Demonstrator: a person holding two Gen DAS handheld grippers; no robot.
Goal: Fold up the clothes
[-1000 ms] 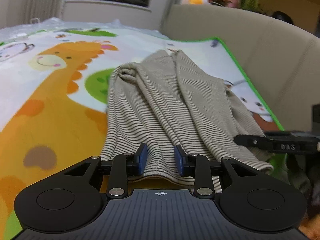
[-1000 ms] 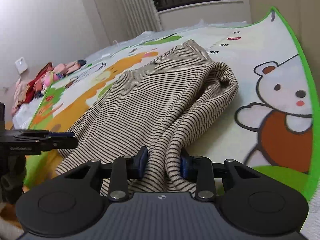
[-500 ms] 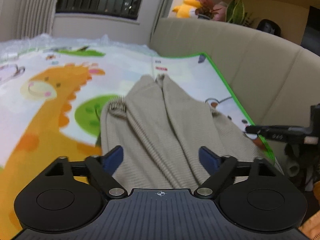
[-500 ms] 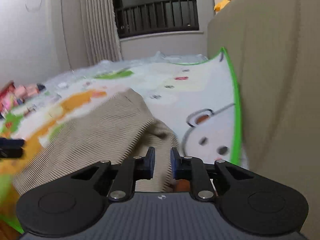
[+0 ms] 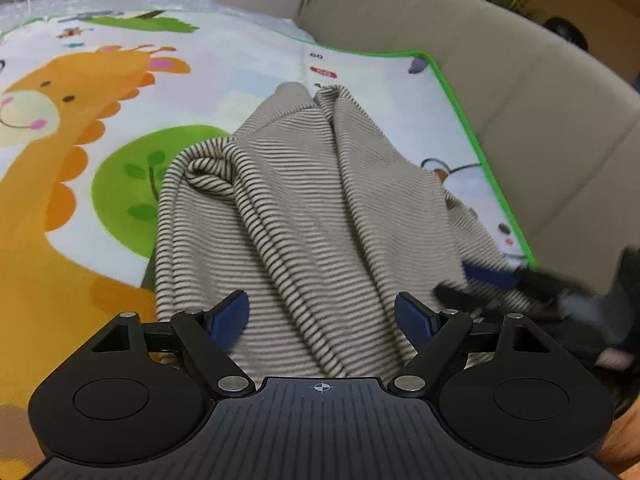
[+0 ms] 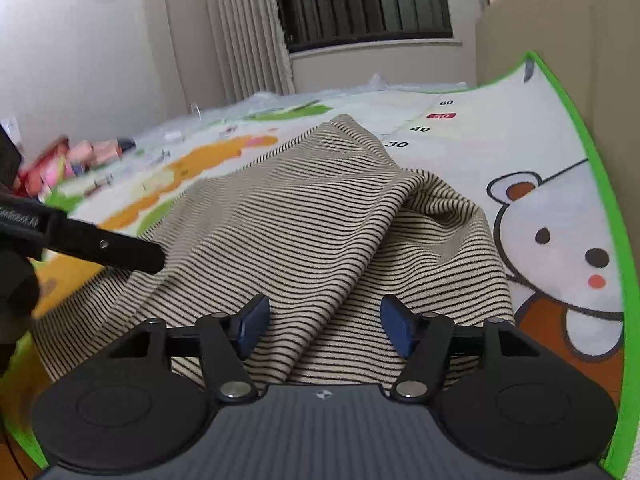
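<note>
A beige garment with thin dark stripes (image 5: 304, 208) lies bunched in long folds on a cartoon play mat (image 5: 80, 160); it also shows in the right wrist view (image 6: 320, 232). My left gripper (image 5: 322, 314) is open, its blue pads apart above the garment's near hem. My right gripper (image 6: 324, 324) is open too, over the near edge of the cloth. The right gripper shows blurred at the right of the left wrist view (image 5: 520, 280). The left gripper's finger shows at the left of the right wrist view (image 6: 104, 248).
A beige sofa back (image 5: 520, 100) rises along the mat's green right edge (image 6: 608, 200). A pile of pink clothes (image 6: 68, 160) lies far left on the mat. A curtain and window (image 6: 360, 8) stand behind.
Both grippers were shut on the garment's hem a second ago. The left opened first, then the right, and both have come back down low over the cloth.
</note>
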